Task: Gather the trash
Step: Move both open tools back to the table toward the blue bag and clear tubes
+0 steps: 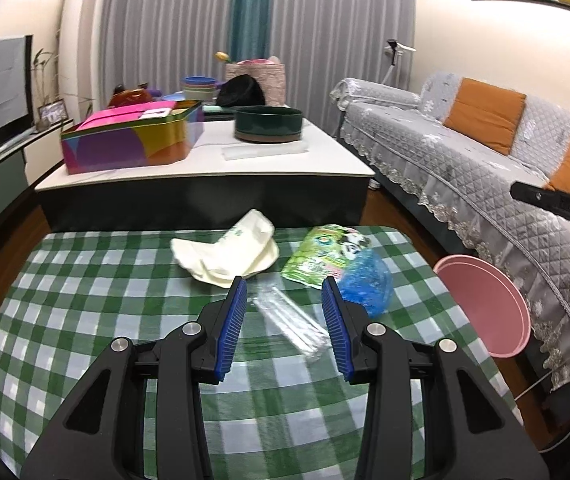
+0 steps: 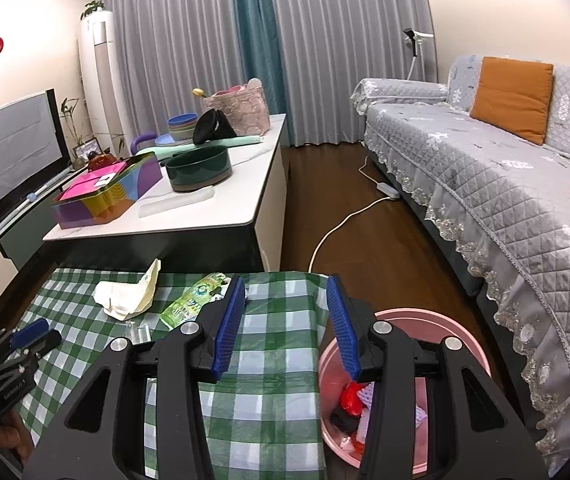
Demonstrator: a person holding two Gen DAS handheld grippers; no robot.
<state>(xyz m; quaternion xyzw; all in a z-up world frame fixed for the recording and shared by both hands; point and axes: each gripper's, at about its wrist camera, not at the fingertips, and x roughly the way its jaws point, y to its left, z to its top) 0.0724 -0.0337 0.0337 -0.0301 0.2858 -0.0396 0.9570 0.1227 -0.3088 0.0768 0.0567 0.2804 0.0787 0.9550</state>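
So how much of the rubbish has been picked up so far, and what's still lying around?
Partly done: the pink plastic bin beside the table already holds some red, black and pale scraps. Nothing is in hand; the left gripper and right gripper are both open with nothing between the pads. Still on the green checked tablecloth: a crumpled cream paper wrapper, a green printed packet, a blue plastic bag and a clear plastic wrapper.

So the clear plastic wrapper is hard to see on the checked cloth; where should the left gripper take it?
Across the narrow width of the clear wrapper, from above: it lies flat and long between the open left gripper fingers, running away from the camera.
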